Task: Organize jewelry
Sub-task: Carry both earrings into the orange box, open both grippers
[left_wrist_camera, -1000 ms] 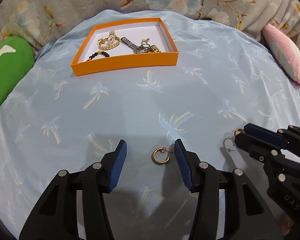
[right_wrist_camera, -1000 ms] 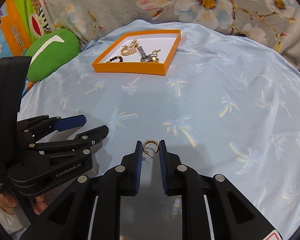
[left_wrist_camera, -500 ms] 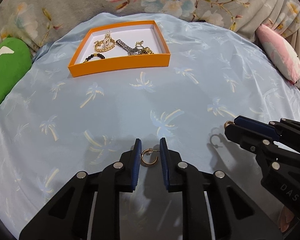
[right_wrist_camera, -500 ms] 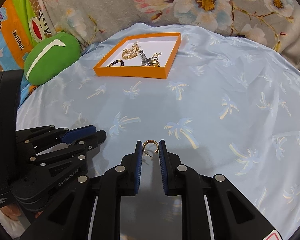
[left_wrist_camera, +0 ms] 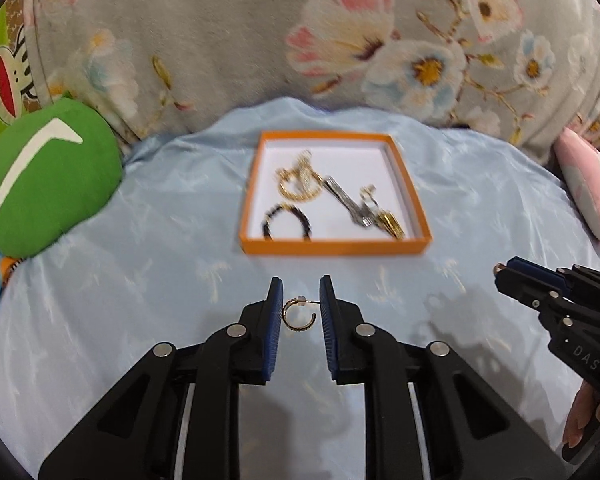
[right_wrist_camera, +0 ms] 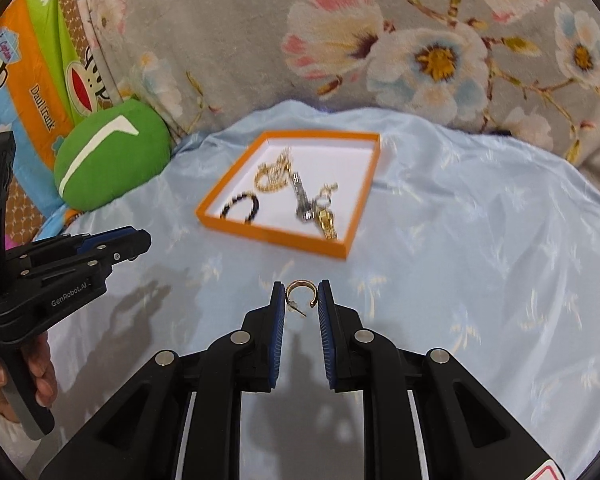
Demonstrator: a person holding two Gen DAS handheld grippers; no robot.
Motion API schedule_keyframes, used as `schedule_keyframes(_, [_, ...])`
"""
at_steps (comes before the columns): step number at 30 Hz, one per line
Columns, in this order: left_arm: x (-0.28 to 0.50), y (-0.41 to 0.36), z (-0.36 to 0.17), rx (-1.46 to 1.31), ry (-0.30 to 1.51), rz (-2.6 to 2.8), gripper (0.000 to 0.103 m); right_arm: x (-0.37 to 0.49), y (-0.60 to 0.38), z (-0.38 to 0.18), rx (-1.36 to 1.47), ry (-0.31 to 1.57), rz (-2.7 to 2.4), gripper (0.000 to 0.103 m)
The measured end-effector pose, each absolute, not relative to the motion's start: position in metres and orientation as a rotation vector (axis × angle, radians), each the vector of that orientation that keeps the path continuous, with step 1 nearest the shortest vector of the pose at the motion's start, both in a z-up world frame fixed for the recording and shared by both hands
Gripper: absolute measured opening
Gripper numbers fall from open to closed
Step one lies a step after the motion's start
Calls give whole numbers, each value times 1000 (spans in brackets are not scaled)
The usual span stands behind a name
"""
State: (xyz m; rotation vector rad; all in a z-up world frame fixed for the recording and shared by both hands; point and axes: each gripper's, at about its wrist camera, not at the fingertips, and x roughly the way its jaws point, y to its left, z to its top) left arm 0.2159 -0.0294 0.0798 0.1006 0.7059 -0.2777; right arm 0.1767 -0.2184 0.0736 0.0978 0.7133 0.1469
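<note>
Two gold hoop earrings in hand, one per claw, both clear of the blue palm-print sheet (left_wrist_camera: pixel 100 300) and pointed toward the orange box (left_wrist_camera: pixel 332 246). Left claw (left_wrist_camera: pixel 300 312) pinching the left earring (left_wrist_camera: pixel 298 316) between its blue pads, post lying across toward the right pad. Right claw (right_wrist_camera: pixel 301 304) pinching the right earring (right_wrist_camera: pixel 300 294) the same way, hoop arching up, post slanting down.

Progress, judging by the layout: well along. Already in the box: a gold chain (left_wrist_camera: pixel 298 186), a black bead bracelet (left_wrist_camera: pixel 286 220), a silver watch (left_wrist_camera: pixel 350 204) and a gold watch (left_wrist_camera: pixel 392 224), the two watches touching near the box's right front corner. Also a small pale piece just beside the silver watch, too blurred to name. No loose jewelry visible on the sheet in either view. Left to do: carrying both earrings over the front wall and letting them go inside, probably in the bare back part of the white floor.

Count: two claws, two earrings, one box, one chain, one bracelet, two watches. Around the sheet: one green cushion (left_wrist_camera: pixel 48 176) at left, one pink pillow (left_wrist_camera: pixel 588 192) at right, flowered grey blanket (left_wrist_camera: pixel 260 40) behind. A hand visible on each handle at the frame edges.
</note>
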Motion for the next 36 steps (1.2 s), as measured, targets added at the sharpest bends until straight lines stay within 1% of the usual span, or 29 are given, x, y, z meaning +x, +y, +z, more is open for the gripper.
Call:
schedule_keyframes(5, [270,-31,94,61,692,-270,18,236,-222,89,126,694,152,16])
schedule_keyframes(9, [308,-44,95,74,656,-253,18,283,-230,89,168,693,153,16])
schedule_keyframes(13, [348,-59,81,72,668,-242,18,322,-234,79,169,694,125,16])
schedule_keyframes(18, [386,-78,53,82,699,-244,18,363,-233,53,143,724,104,16])
schedule_keyframes(25, [412,-93,28,95,724,-244,18,387,-239,32,129,744,84,16])
schedule_keyframes(30, [416,-96,25,94,717,-232,20,388,-241,26,140,734,76,18])
schedule_keyframes(36, [412,-92,28,88,690,-212,22,376,-243,34,147,701,69,21])
